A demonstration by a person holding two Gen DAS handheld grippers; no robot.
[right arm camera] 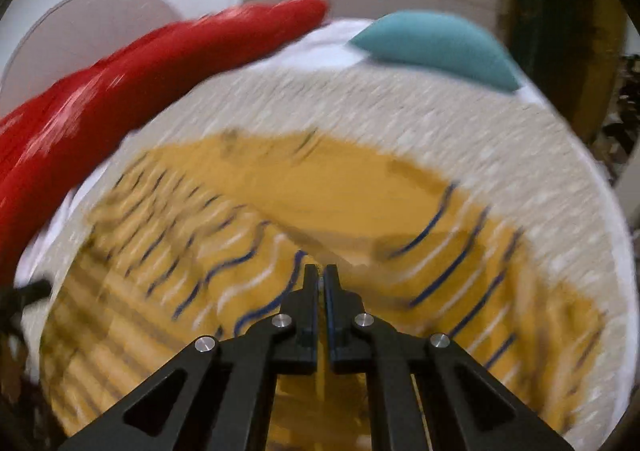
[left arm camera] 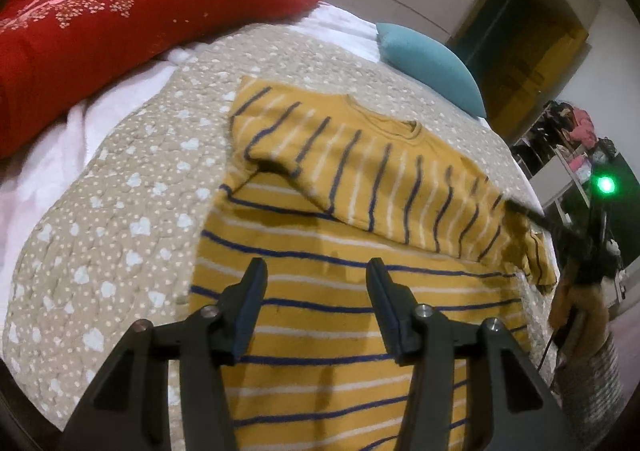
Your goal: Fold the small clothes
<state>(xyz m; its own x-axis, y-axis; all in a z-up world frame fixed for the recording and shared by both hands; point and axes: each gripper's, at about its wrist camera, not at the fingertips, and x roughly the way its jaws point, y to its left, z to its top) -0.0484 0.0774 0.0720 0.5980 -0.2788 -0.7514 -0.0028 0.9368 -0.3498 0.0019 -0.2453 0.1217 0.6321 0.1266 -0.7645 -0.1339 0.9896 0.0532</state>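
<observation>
A mustard-yellow shirt with blue and white stripes lies on the bed quilt. Its upper part, with the neckline, is folded down across the body. My left gripper hovers over the lower body of the shirt, open, with nothing between its fingers. In the left wrist view my right gripper reaches in at the shirt's right edge, beside a bunched sleeve. The right wrist view is blurred: the right gripper is shut above the shirt, and I make out no cloth between its jaws.
A red embroidered pillow lies at the back left and a teal cushion at the back right, on a white sheet. A person's hand and patterned sleeve are at the right edge. Shelves and a green light stand beyond the bed.
</observation>
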